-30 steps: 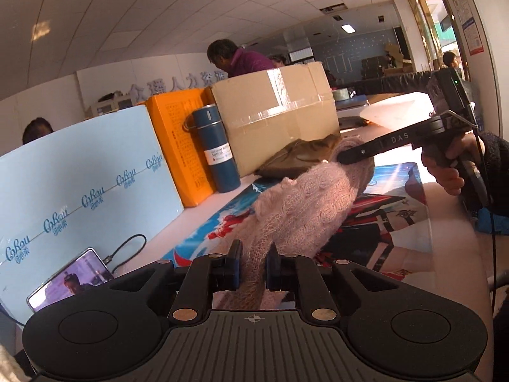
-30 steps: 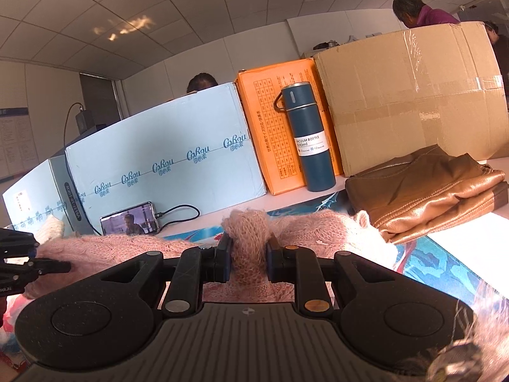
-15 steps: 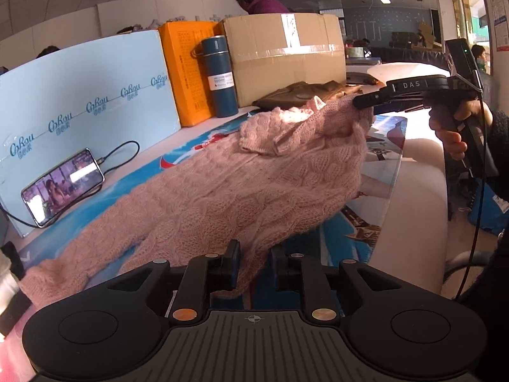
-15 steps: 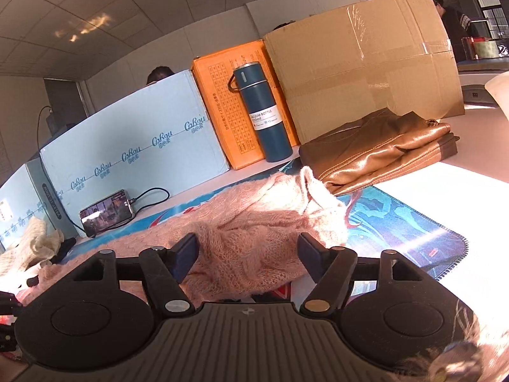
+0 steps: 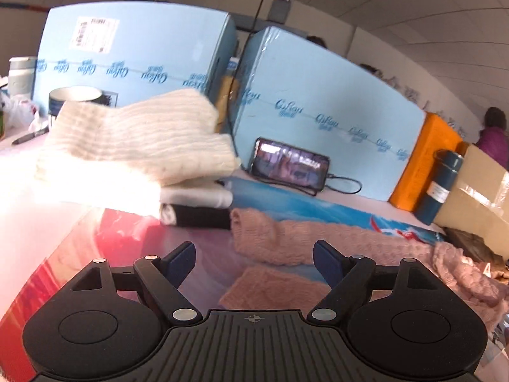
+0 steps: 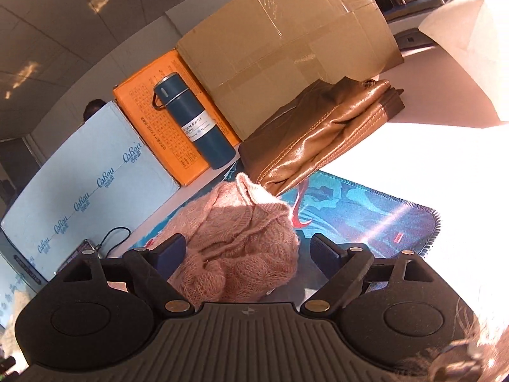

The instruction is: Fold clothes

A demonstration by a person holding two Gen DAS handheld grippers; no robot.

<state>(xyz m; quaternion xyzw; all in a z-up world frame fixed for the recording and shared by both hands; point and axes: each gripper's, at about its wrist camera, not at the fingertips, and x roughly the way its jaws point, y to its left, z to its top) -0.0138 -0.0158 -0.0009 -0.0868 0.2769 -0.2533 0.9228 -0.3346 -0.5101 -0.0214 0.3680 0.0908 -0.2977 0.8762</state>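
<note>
The pink sweater [image 5: 318, 242] is lying flat on the printed mat [image 5: 302, 200], stretched out long, its long axis running alongside the row of boxes behind it. One end, a sleeve cuff, is pointing toward the stack of folded clothes [image 5: 143, 146] and stopping just beside the stack's dark bottom layer. The other end is bunching up near the brown leather jacket [image 6: 321, 133], where a pink corner [image 6: 248, 184] is touching the jacket's front edge.

The left gripper [image 5: 254, 258] is hovering over the mat with its jaws spread wide and nothing between them; a flap of the sweater is lying below the gap, and I cannot tell whether the fingers are touching it. The right gripper [image 6: 248, 251] is also standing wide open, gripping nothing, with the bunched end of the sweater sitting in the space between its fingers.

Behind the sweater, a phone [image 5: 291, 162] is leaning against the light blue box [image 5: 318, 102]. Further along that row, an orange box [image 6: 165, 108] and a cardboard box [image 6: 286, 47] are standing, with a dark blue bottle [image 6: 191, 121] upright in front of the orange one, just beside the jacket.
</note>
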